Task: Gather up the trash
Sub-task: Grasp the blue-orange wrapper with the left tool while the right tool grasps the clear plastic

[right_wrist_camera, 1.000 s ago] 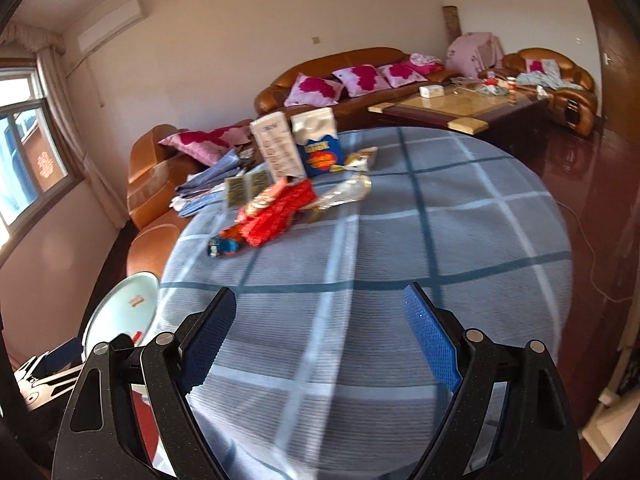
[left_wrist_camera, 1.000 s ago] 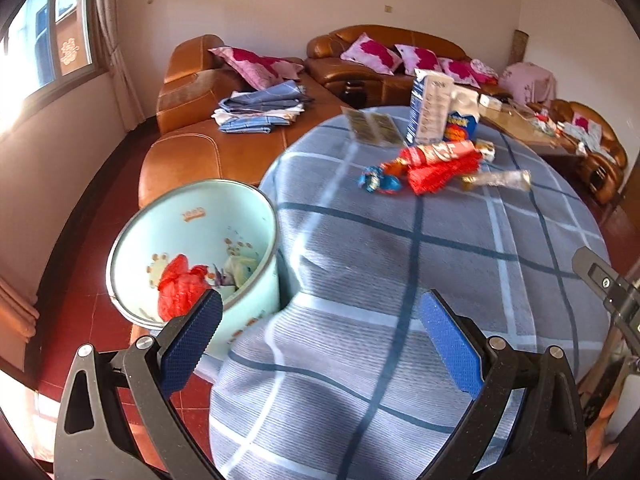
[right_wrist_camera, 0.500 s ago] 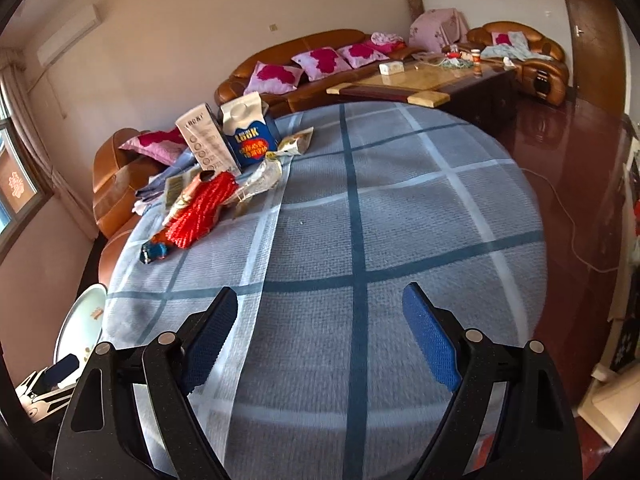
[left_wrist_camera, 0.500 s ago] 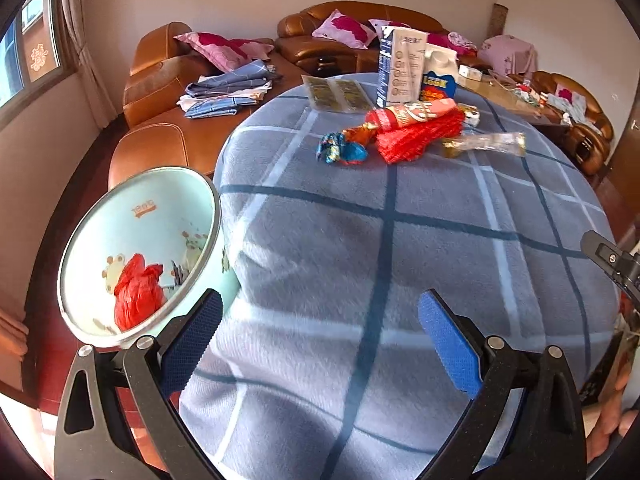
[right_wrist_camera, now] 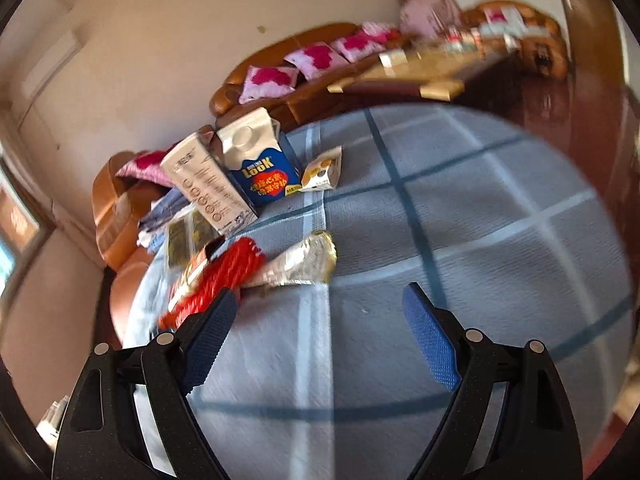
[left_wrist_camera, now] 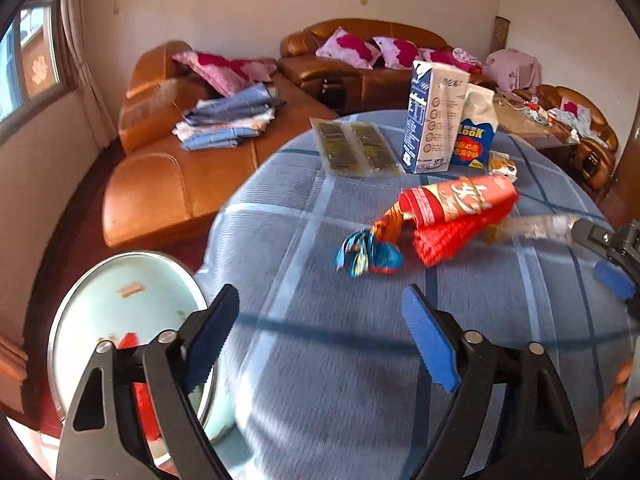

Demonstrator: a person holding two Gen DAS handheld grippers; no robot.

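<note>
Trash lies on the round blue-checked table: a crumpled blue wrapper, a red snack bag on red netting, a clear silver wrapper, two green flat packets, a tall milk carton and a blue "Look" carton. A pale green bin with red trash inside stands left of the table. My left gripper is open and empty, short of the blue wrapper. My right gripper is open and empty, just short of the silver wrapper and red netting; it also shows at the left wrist view's right edge.
Brown leather sofas with pink cushions and folded blue clothes stand behind the table. A cluttered coffee table is at the back right. A small yellow packet lies by the blue carton.
Both grippers have moved forward over the table toward the trash pile. The bin has slid to the lower left of the left wrist view. Both stay open.
</note>
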